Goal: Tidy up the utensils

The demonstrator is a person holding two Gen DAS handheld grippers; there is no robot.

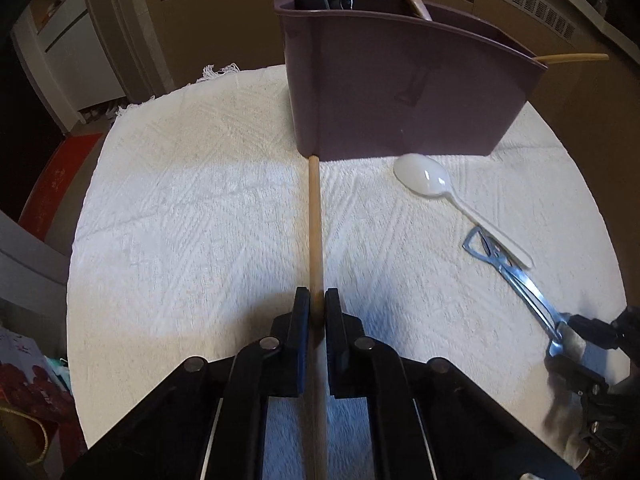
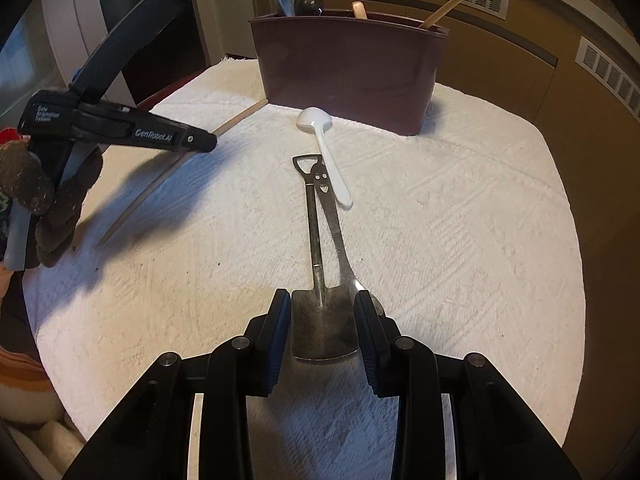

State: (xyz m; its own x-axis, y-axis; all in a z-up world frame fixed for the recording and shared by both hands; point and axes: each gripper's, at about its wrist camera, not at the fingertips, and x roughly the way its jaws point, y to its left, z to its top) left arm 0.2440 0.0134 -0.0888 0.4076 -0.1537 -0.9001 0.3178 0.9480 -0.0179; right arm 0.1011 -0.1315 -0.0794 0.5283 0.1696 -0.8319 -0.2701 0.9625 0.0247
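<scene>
White cloth (image 2: 440,240): only right wrist shows shovel-shaped spoon (image 2: 324,320) gripped.

chopstick (image 1: 315,236) near end under jaws, caddy (image 1: 400,92) compartments perhaps hidden

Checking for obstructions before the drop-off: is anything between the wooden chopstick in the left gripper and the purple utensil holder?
Nothing visible. The left gripper is shut on the chopstick, whose far end already reaches the base of the purple holder. The white spoon lies off to its right.
</scene>
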